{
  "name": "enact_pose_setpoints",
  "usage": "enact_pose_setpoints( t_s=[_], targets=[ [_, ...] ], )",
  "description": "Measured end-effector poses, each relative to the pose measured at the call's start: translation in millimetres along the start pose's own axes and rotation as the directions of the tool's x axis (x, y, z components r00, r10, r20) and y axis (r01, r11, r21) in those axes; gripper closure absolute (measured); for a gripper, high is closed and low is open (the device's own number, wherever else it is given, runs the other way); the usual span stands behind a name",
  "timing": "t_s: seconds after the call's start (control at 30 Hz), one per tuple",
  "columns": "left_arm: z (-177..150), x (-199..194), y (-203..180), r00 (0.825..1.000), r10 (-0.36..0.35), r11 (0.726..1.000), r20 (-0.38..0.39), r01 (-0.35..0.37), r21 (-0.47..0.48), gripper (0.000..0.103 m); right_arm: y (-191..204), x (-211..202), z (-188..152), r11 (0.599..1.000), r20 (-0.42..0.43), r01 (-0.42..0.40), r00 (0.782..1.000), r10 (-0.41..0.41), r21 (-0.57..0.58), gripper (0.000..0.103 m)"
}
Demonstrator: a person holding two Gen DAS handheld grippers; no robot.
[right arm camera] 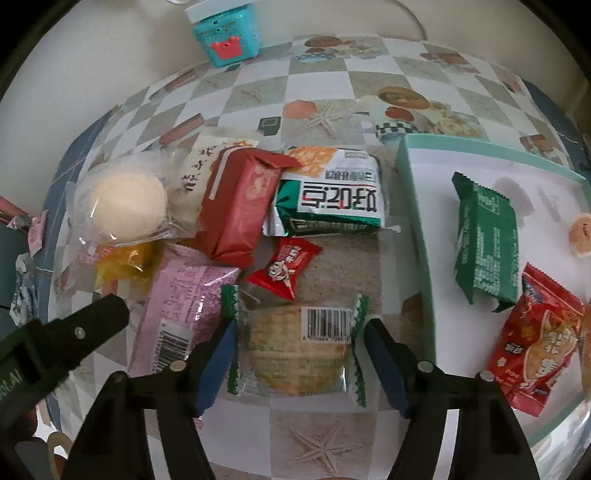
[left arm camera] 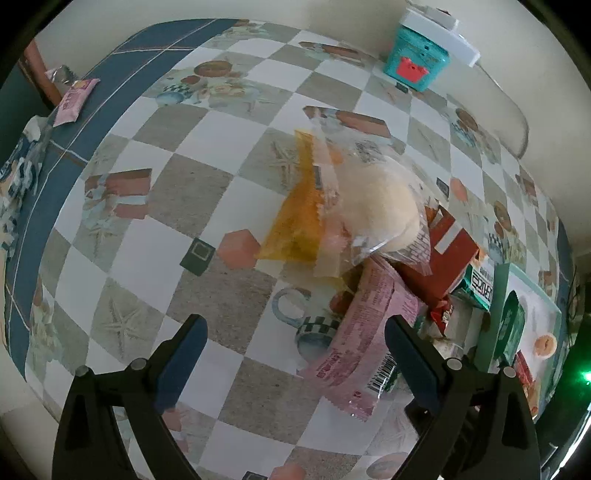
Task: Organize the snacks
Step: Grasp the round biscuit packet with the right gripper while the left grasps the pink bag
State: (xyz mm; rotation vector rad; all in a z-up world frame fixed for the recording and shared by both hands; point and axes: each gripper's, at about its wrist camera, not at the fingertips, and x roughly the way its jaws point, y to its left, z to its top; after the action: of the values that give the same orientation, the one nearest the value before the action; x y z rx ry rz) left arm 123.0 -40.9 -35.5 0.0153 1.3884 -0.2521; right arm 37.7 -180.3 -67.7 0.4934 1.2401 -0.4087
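A pile of snacks lies on the checkered tablecloth. My right gripper (right arm camera: 299, 354) is open, its fingers on either side of a clear cracker packet with green ends (right arm camera: 295, 350). Beyond it lie a small red candy (right arm camera: 284, 267), a green-and-white packet (right arm camera: 328, 195), a red box (right arm camera: 240, 206), a pink packet (right arm camera: 177, 314) and a bagged round bun (right arm camera: 125, 206). A mint tray (right arm camera: 417, 221) on the right holds a dark green packet (right arm camera: 484, 243) and a red packet (right arm camera: 535, 343). My left gripper (left arm camera: 295, 354) is open and empty, just left of the pink packet (left arm camera: 365, 332) and below the bun (left arm camera: 373, 206).
A teal toy box (right arm camera: 227, 33) stands at the table's far edge by the wall; it also shows in the left wrist view (left arm camera: 417, 62). A small pink packet (left arm camera: 75, 99) lies on the blue border at the far left. My left gripper shows at the left of the right wrist view (right arm camera: 74, 332).
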Motion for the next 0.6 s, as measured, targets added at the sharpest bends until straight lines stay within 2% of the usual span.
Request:
enact_pose_setpoints(
  t_s=[0.23, 0.6],
  targets=[
    [-2, 7, -25, 1.000, -0.006, 0.998, -0.014, 0.007, 0.069, 0.006, -8, -2, -2, 1.000, -0.010, 0.005, 1.000, -0.005, 0.008, 0.034],
    [-3, 32, -56, 0.998, 0.043, 0.987, -0.051, -0.035, 0.155, 0.007, -18, -6, -13, 1.000, -0.028, 0.002, 1.000, -0.002, -0.006, 0.034]
  ],
)
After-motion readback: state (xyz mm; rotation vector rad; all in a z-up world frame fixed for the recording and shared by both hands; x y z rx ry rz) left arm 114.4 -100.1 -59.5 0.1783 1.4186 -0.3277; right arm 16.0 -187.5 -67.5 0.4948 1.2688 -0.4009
